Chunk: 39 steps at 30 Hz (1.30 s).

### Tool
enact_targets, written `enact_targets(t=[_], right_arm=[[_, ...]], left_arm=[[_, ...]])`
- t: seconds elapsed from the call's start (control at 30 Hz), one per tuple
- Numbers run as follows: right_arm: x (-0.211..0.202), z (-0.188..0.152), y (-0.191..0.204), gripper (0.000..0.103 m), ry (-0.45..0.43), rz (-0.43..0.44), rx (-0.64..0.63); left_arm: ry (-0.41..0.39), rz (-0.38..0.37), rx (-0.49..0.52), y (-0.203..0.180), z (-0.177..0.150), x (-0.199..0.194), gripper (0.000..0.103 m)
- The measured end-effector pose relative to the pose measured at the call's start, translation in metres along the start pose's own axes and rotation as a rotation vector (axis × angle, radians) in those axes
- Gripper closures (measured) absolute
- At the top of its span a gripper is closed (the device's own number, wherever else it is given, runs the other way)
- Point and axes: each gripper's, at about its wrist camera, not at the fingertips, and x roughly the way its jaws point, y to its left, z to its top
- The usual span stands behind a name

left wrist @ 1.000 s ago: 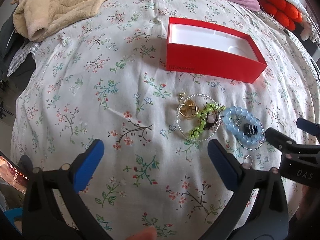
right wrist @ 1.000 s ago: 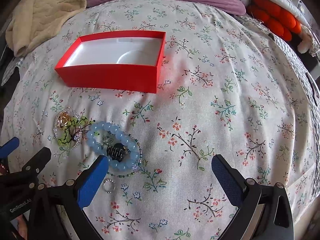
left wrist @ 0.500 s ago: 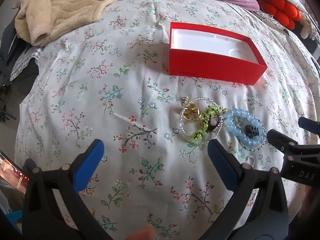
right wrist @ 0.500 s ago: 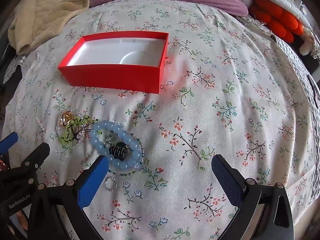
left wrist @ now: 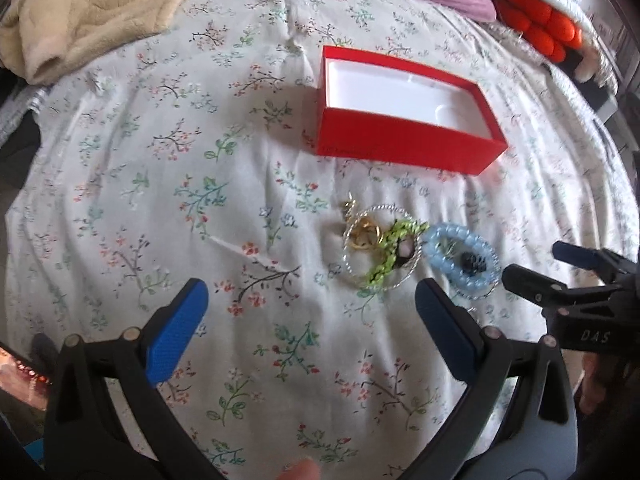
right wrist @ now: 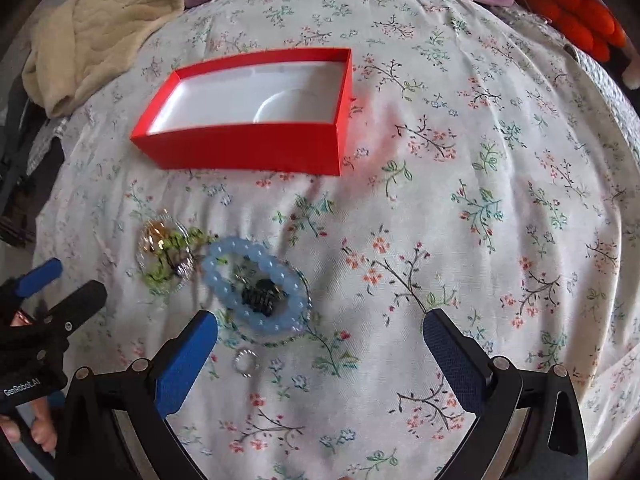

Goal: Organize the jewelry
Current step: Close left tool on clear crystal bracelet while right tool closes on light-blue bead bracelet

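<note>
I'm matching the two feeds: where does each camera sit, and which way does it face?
Left wrist: on the left hand-held gripper, facing forward over the bedspread; its own open fingers and the right gripper show.
Right wrist: on the right hand-held gripper, facing likewise; the left gripper shows.
Shared: red box, blue bracelet.

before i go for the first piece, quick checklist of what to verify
1. Red box open, nothing in it: ok.
2. Left gripper open, nothing held: ok.
3. Right gripper open, nothing held: ok.
4. Blue bead bracelet lies unobstructed on the bedspread: ok.
5. Black clip free of the bracelet around it: cannot tell.
6. Green and gold pieces separate from each other: not ok, they overlap.
</note>
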Motion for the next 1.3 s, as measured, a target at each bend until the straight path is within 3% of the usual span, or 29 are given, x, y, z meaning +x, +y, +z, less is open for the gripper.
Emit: enact_targets(t=[0.13, 0.23, 0.33, 0.4, 0.53, 0.67, 0.9, 1.13, 1.3], right_arm=[[0.003, 0.009, -0.005, 0.0, 0.022, 0.072, 0.041], [0.006, 0.015, -0.007, 0.001, 0.034, 0.146, 0.059], [0.007, 0.019, -0.006, 0.009, 0.03, 0.162, 0.053], [0.01, 0.021, -0.006, 0.022, 0.036, 0.172, 0.055], [0.015, 0.023, -0.004, 0.03, 0.055, 0.174, 0.05], [0.021, 0.026, -0.004, 0.044, 0.064, 0.162, 0.048], [0.031, 0.031, -0.009, 0.063, 0.077, 0.133, 0.055], [0.031, 0.034, 0.004, 0.066, 0.068, 0.164, 0.013], [0.038, 0.033, 0.01, 0.067, 0.082, 0.157, -0.007]], left_arm=[[-0.006, -0.054, -0.011, 0.007, 0.004, 0.003, 0.002], [0.004, -0.105, -0.014, 0.01, 0.008, 0.008, 0.014], [0.032, -0.169, -0.045, 0.015, 0.011, 0.016, 0.027], [0.048, -0.201, -0.059, 0.016, 0.012, 0.021, 0.039], [0.064, -0.223, -0.05, 0.012, 0.016, 0.029, 0.05], [0.078, -0.228, -0.023, 0.005, 0.019, 0.035, 0.057], [0.11, -0.149, 0.043, -0.009, 0.019, 0.051, 0.071], [0.121, -0.124, 0.094, -0.02, 0.019, 0.056, 0.075], [0.121, -0.098, 0.117, -0.028, 0.02, 0.059, 0.083]])
